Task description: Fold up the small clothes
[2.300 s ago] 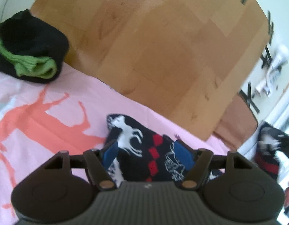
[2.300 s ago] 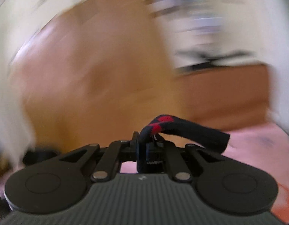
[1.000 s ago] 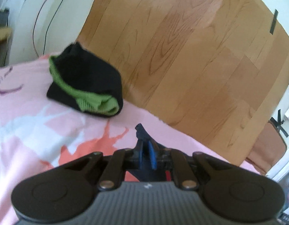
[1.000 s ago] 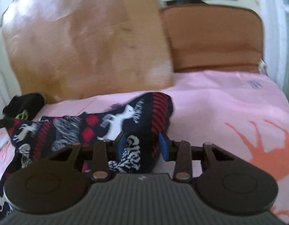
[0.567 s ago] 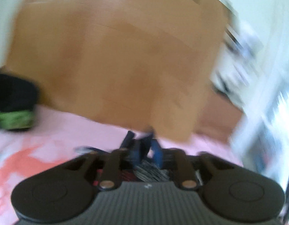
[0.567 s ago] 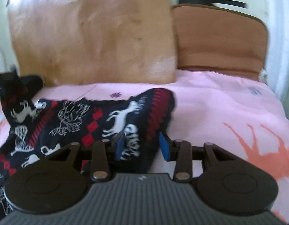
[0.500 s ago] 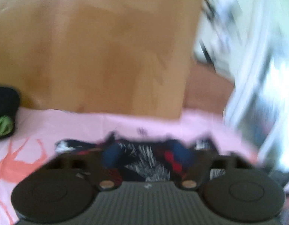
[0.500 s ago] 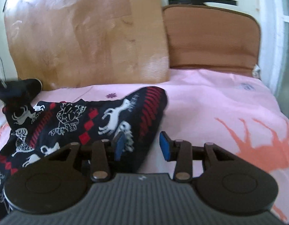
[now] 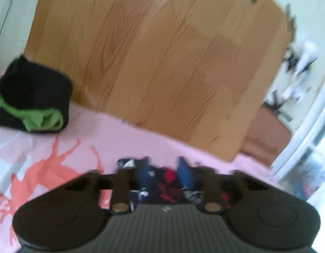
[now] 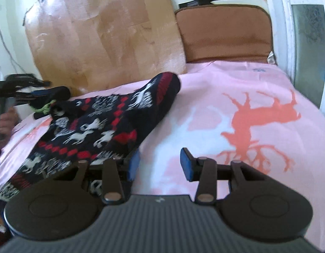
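Just ahead of the right gripper (image 10: 160,164), bare pink bedsheet (image 10: 204,113) with orange and white deer prints; fingers (image 10: 186,163) spread wide, holding nothing, the left one touching the edge of the patterned sock (image 10: 103,126). Sock lying flat on the sheet, dark with red bands and white animals, toe end pointing away. At its far left end, the left gripper (image 9: 164,171), blurred, fingers parted with sock fabric between them; grip cannot be told. Further off to the left, a folded black and green garment (image 9: 34,101) on the sheet. Behind, a wooden board (image 9: 154,59) and a brown headboard (image 10: 223,35) against the wall.
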A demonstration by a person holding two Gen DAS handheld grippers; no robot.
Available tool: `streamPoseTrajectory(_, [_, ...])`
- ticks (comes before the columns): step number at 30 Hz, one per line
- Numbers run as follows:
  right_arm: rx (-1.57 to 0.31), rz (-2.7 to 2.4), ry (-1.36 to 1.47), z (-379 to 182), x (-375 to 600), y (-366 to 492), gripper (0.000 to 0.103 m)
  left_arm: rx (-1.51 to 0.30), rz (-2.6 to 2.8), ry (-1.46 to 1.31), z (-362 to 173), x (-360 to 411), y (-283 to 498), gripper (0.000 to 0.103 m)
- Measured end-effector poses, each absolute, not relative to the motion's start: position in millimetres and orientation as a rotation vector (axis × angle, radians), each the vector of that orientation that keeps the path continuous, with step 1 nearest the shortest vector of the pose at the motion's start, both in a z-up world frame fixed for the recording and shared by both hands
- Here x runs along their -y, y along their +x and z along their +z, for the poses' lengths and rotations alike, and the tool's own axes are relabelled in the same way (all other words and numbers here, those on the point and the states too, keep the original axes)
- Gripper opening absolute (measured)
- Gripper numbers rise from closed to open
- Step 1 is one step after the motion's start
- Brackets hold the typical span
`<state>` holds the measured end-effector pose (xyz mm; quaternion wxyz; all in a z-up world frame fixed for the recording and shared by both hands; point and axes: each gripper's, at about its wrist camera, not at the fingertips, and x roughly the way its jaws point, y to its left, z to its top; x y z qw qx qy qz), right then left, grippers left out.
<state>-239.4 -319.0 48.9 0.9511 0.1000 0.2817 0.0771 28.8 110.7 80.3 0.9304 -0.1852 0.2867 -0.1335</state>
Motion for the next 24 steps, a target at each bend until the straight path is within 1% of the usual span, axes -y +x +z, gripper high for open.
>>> streamPoseTrajectory(1, [-0.583, 0.172, 0.218, 46, 317, -243, 0.046, -0.633, -0.276, -0.346, 71, -101, 37, 0.005])
streamPoseTrajectory(3, [-0.624, 0.203, 0.242, 38, 310, -248, 0.045, -0.753, -0.299, -0.21, 44, -68, 49, 0.004])
streamPoseTrajectory(4, [-0.637, 0.212, 0.237, 33, 306, -251, 0.044, -0.78, -0.272, -0.114, 32, -52, 49, 0.003])
streamPoseTrajectory(5, [-0.658, 0.215, 0.233, 27, 302, -254, 0.023, -0.712, -0.242, -0.014, 28, -38, 38, 0.003])
streamPoseTrajectory(6, [-0.687, 0.21, 0.228, 22, 299, -254, 0.008, -0.689, -0.221, 0.08, 27, -27, 31, 0.003])
streamPoseTrajectory(7, [-0.685, 0.21, 0.225, 19, 296, -256, 0.007, -0.688, -0.206, 0.124, 28, -22, 28, 0.003])
streamPoseTrajectory(9, [-0.678, 0.177, 0.173, 24, 290, -260, 0.006, -0.704, -0.212, 0.121, 39, -27, 21, 0.008])
streamPoseTrajectory(10, [-0.662, 0.15, 0.144, 29, 290, -263, 0.006, -0.704, -0.217, 0.093, 46, -35, 15, 0.012])
streamPoseTrajectory(12, [-0.646, 0.088, 0.139, 36, 299, -269, 0.002, -0.678, -0.225, 0.038, 61, -55, -3, 0.021])
streamPoseTrajectory(13, [-0.643, 0.032, 0.108, 37, 304, -271, 0.002, -0.663, -0.221, 0.023, 67, -67, -16, 0.034])
streamPoseTrajectory(14, [-0.64, -0.003, 0.093, 39, 310, -276, 0.003, -0.653, -0.222, 0.018, 70, -76, -28, 0.042])
streamPoseTrajectory(15, [-0.636, 0.001, 0.123, 41, 318, -282, 0.003, -0.647, -0.228, 0.016, 72, -87, -43, 0.043])
streamPoseTrajectory(16, [-0.629, 0.036, 0.186, 42, 327, -289, 0.006, -0.655, -0.239, 0.014, 71, -96, -54, 0.046])
streamPoseTrajectory(17, [-0.626, 0.067, 0.232, 42, 332, -293, 0.011, -0.678, -0.256, 0.008, 70, -105, -66, 0.053])
streamPoseTrajectory(18, [-0.623, 0.087, 0.265, 42, 334, -297, 0.022, -0.715, -0.28, -0.006, 68, -114, -78, 0.058])
streamPoseTrajectory(19, [-0.625, 0.105, 0.283, 40, 335, -298, 0.032, -0.747, -0.309, -0.024, 63, -121, -89, 0.064])
streamPoseTrajectory(20, [-0.628, 0.128, 0.294, 37, 332, -298, 0.045, -0.779, -0.341, -0.046, 58, -127, -100, 0.07])
streamPoseTrajectory(22, [-0.635, 0.168, 0.298, 29, 321, -298, 0.047, -0.84, -0.394, -0.09, 45, -132, -120, 0.076])
streamPoseTrajectory(23, [-0.65, 0.197, 0.295, 24, 312, -297, 0.046, -0.864, -0.411, -0.102, 39, -132, -129, 0.077])
streamPoseTrajectory(24, [-0.664, 0.225, 0.288, 19, 304, -297, 0.035, -0.88, -0.418, -0.104, 33, -129, -139, 0.077])
